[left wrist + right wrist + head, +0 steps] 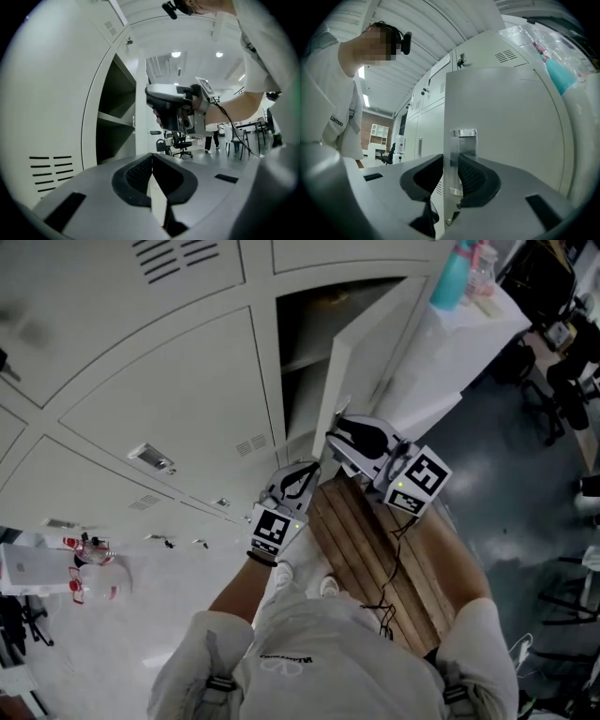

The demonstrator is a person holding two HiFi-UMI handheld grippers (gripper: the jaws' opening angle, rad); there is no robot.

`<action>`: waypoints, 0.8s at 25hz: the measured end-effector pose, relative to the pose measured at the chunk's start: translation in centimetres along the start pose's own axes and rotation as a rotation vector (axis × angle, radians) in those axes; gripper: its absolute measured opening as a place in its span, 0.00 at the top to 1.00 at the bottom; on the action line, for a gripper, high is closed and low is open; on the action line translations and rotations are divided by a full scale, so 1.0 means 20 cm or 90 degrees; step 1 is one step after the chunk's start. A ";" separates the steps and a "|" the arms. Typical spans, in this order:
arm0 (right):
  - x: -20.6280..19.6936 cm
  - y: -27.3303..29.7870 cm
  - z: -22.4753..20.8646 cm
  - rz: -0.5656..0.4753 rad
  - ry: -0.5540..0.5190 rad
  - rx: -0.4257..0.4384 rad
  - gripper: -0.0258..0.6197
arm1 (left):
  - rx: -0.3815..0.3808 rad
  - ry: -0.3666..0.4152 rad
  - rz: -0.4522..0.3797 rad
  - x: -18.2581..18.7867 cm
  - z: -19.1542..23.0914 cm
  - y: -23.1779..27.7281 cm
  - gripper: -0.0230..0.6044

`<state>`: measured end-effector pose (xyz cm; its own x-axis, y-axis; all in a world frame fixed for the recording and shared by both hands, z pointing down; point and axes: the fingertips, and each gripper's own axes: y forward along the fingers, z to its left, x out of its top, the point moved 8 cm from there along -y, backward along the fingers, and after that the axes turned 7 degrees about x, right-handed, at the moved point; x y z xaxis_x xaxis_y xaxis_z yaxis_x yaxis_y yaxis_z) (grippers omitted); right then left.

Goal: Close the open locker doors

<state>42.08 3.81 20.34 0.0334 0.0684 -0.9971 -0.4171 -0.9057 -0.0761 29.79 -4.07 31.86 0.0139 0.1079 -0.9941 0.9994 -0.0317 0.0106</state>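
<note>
The white metal locker door [354, 352] stands ajar. The right gripper [450, 176] holds its jaws apart astride the door's shiny metal handle [464, 150], seemingly not biting, so a push may slip off. The left gripper [152, 185], jaws together and empty, risks pinching beside the opening.

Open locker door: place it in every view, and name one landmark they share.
Head view: open locker door upper centre, swung out from the dark compartment.
Left gripper view: probably the narrow white strip beside the shelved compartment.
Right gripper view: fills centre and right.
Shared landmark: right gripper, at the door in all three.
</note>
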 end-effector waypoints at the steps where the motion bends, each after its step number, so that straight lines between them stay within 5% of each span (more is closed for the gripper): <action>1: 0.00 0.03 -0.01 0.001 0.000 -0.001 0.79 | 0.013 0.008 0.000 0.01 0.00 0.00 0.95; 13: -0.03 0.29 -0.16 0.001 -0.026 -0.049 0.88 | 0.171 -0.001 0.026 -0.02 0.22 0.16 0.96; 20: -0.04 0.39 -0.22 -0.014 -0.029 -0.087 0.88 | 0.212 -0.009 0.040 -0.03 0.32 0.21 0.96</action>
<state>42.79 -5.11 20.65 -0.0009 0.1052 -0.9945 -0.2886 -0.9522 -0.1005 33.88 -10.59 31.85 0.0722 0.0818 -0.9940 0.9321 -0.3602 0.0380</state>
